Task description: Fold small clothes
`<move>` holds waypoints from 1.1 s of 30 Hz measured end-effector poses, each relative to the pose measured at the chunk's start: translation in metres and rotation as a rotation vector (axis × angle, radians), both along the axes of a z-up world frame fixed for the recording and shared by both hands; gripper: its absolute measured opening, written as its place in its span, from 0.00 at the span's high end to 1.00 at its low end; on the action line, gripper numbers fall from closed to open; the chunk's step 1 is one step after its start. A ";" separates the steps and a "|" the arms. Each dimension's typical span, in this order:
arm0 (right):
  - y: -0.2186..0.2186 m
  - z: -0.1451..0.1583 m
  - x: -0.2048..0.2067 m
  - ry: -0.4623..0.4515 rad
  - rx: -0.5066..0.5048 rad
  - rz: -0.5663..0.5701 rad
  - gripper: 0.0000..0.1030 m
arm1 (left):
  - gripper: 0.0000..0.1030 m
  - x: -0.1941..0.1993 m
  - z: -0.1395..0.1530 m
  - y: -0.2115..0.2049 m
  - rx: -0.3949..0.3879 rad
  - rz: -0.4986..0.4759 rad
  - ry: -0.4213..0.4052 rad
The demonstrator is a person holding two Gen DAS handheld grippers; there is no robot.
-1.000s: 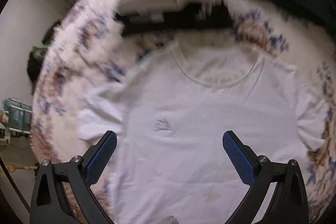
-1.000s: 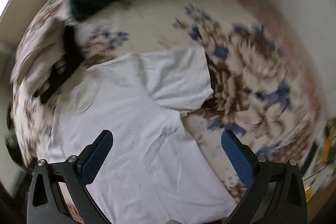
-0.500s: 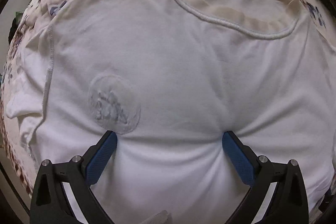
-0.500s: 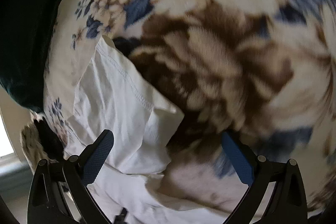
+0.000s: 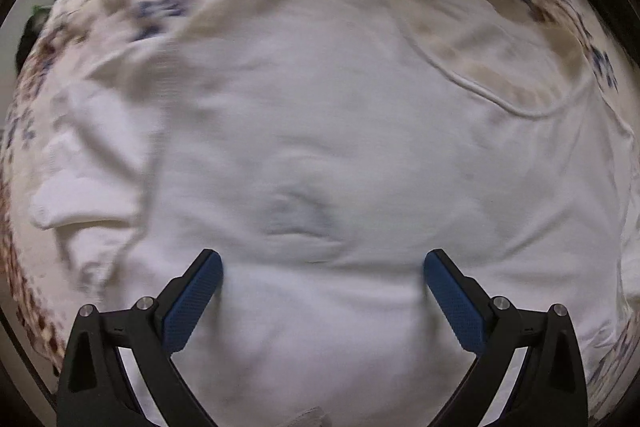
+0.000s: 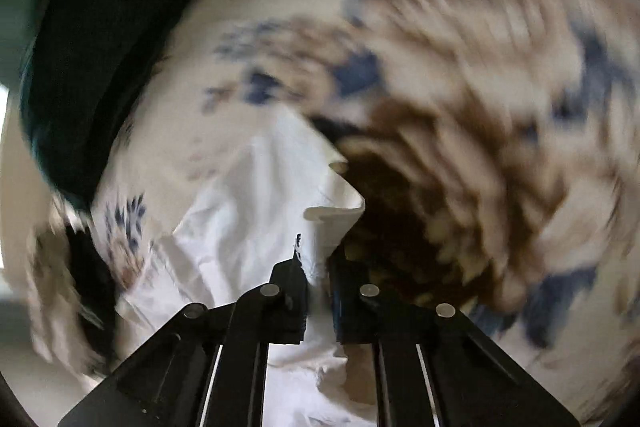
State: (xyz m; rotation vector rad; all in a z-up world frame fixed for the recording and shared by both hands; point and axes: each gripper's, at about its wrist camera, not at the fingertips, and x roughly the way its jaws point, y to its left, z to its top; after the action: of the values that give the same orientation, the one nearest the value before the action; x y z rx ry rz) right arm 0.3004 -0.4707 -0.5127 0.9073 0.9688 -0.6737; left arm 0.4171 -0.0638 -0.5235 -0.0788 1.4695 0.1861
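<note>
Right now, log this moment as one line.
stage: fold start | left tongs: open, pressing on white T-shirt | right tongs: closing on shirt sleeve | surface: floral blanket

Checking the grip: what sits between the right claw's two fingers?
A bunched fold of the white shirt's sleeve, as the closing right claw pinches it. The right wrist view shows it.
</note>
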 end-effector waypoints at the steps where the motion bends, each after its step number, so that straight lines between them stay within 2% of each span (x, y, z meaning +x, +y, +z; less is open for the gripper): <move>1: 0.010 0.010 0.012 0.016 -0.075 0.062 0.91 | 0.00 -0.005 0.008 0.013 0.011 0.021 -0.006; 2: 0.033 0.024 0.032 0.037 -0.188 0.178 0.91 | 0.00 -0.008 0.014 0.023 0.018 0.040 -0.008; 4: 0.078 0.037 0.058 0.066 -0.337 0.363 0.91 | 0.00 -0.019 0.026 0.048 0.035 0.095 0.000; 5: 0.120 0.040 0.073 0.085 -0.447 0.525 0.91 | 0.00 -0.027 0.032 0.063 0.040 0.126 0.003; 6: 0.141 0.039 0.077 0.101 -0.502 0.623 0.92 | 0.00 -0.034 0.037 0.073 0.045 0.143 0.006; 8: 0.217 0.025 0.079 0.103 -0.684 0.894 0.92 | 0.00 -0.045 0.043 0.090 0.055 0.163 0.020; 12: 0.300 -0.016 0.050 0.112 -0.850 1.198 0.96 | 0.00 -0.066 0.057 0.120 0.079 0.180 0.032; 16: 0.331 -0.032 0.019 0.102 -0.902 1.319 0.96 | 0.00 -0.079 0.068 0.140 0.071 0.203 0.025; 17: 0.331 -0.032 0.013 0.112 -0.902 1.333 0.96 | 0.00 -0.081 0.061 0.142 0.068 0.204 0.021; 19: 0.332 -0.028 0.012 0.122 -0.928 1.324 0.95 | 0.00 -0.083 0.066 0.149 0.062 0.197 0.016; 20: 0.331 -0.024 0.012 0.135 -0.959 1.317 0.91 | 0.00 -0.082 0.068 0.153 0.061 0.193 0.014; 21: 0.329 -0.025 0.013 0.169 -0.997 1.318 0.72 | 0.00 -0.089 0.071 0.158 0.060 0.191 0.013; 22: 0.326 -0.030 0.016 0.219 -1.027 1.332 0.47 | 0.00 -0.096 0.066 0.156 0.059 0.191 0.012; 23: 0.323 -0.030 0.021 0.260 -1.043 1.345 0.41 | 0.00 -0.100 0.070 0.150 0.056 0.193 0.012; 24: 0.319 -0.033 0.027 0.309 -1.058 1.372 0.41 | 0.00 -0.100 0.072 0.149 0.051 0.196 0.013; 25: 0.316 -0.042 0.026 0.355 -1.094 1.393 0.41 | 0.00 -0.099 0.076 0.147 0.048 0.198 0.012; 26: 0.316 -0.047 0.027 0.393 -1.137 1.408 0.41 | 0.00 -0.099 0.067 0.175 0.045 0.199 0.010; 27: 0.316 -0.051 0.025 0.403 -1.159 1.425 0.42 | 0.00 -0.086 0.064 0.189 0.042 0.199 0.008; 29: 0.313 -0.053 0.024 0.409 -1.210 1.414 0.42 | 0.00 -0.078 0.064 0.187 0.042 0.199 0.002; 30: 0.311 -0.054 0.026 0.411 -1.207 1.406 0.46 | 0.00 -0.076 0.067 0.189 0.044 0.198 0.001; 33: 0.303 -0.053 0.042 0.441 -1.154 1.327 0.96 | 0.00 -0.077 0.071 0.185 0.042 0.203 0.003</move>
State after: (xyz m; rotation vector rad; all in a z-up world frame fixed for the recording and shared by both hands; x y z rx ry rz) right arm 0.3423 -0.1682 -0.5652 -0.9321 1.0848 -0.1419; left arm 0.3406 0.1208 -0.4527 -0.1936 1.4594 0.3816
